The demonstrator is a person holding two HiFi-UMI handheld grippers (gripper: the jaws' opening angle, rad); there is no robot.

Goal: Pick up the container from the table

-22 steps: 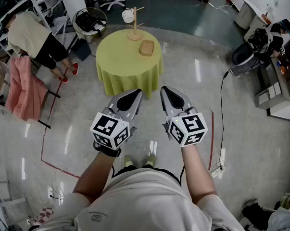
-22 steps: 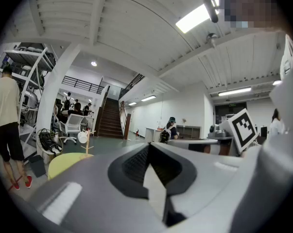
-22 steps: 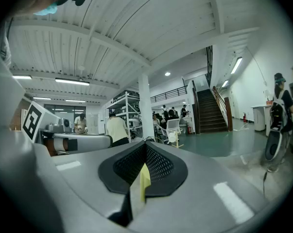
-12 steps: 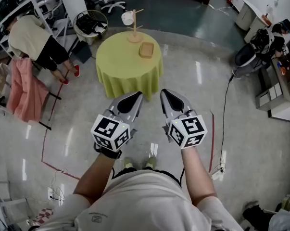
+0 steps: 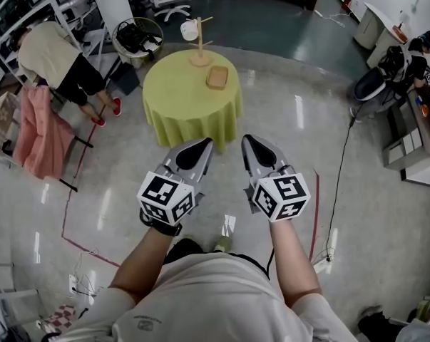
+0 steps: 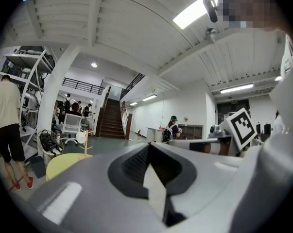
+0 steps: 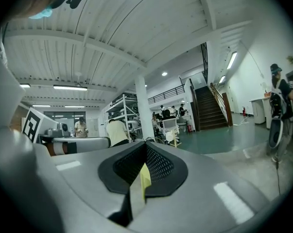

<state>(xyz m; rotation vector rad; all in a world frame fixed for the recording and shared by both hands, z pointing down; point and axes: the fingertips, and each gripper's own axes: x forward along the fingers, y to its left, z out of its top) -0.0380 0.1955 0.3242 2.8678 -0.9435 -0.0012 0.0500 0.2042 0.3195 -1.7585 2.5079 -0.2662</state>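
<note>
The container (image 5: 217, 77), a small tan square tray, lies on the round table with a yellow-green cloth (image 5: 179, 102), at the far right part of its top. My left gripper (image 5: 204, 145) and right gripper (image 5: 248, 141) are held side by side over the floor, well short of the table's near edge. Both point toward the table and both are shut with nothing held. In the left gripper view the table (image 6: 63, 163) shows low at the left, beyond the closed jaws. The container is not visible in either gripper view.
A wooden mug stand (image 5: 199, 45) with a white cup (image 5: 190, 28) rises at the table's far edge. A person (image 5: 54, 55) bends at shelves far left, beside a pink cloth on a rack (image 5: 33, 130). A basket (image 5: 136, 34) sits behind the table. A cable (image 5: 337, 184) runs along the floor right.
The table sits slightly lower and nearer in the head view, so I have moved a little toward it. Both grippers stay shut and side by side.
</note>
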